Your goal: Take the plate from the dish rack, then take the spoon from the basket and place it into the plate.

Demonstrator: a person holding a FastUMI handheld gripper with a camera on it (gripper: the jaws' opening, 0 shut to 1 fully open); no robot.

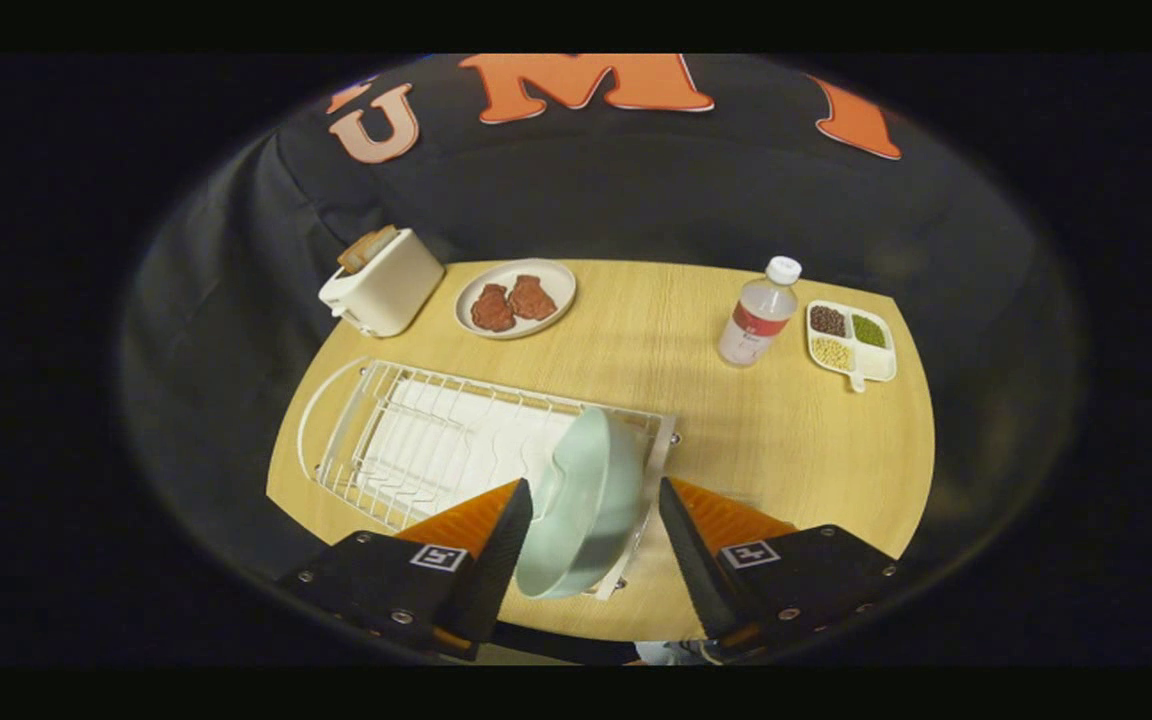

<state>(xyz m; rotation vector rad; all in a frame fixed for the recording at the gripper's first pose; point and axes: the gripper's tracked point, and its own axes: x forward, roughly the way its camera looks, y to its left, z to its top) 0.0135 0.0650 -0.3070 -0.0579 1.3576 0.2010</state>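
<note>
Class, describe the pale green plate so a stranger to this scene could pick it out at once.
Start at the round wooden table and find the white wire dish rack on it. The pale green plate stands on edge at the rack's end, between the open gripper fingers, which are not touching it. Unlike the flat white plate of brown food by the toaster, it is empty and upright.
</note>
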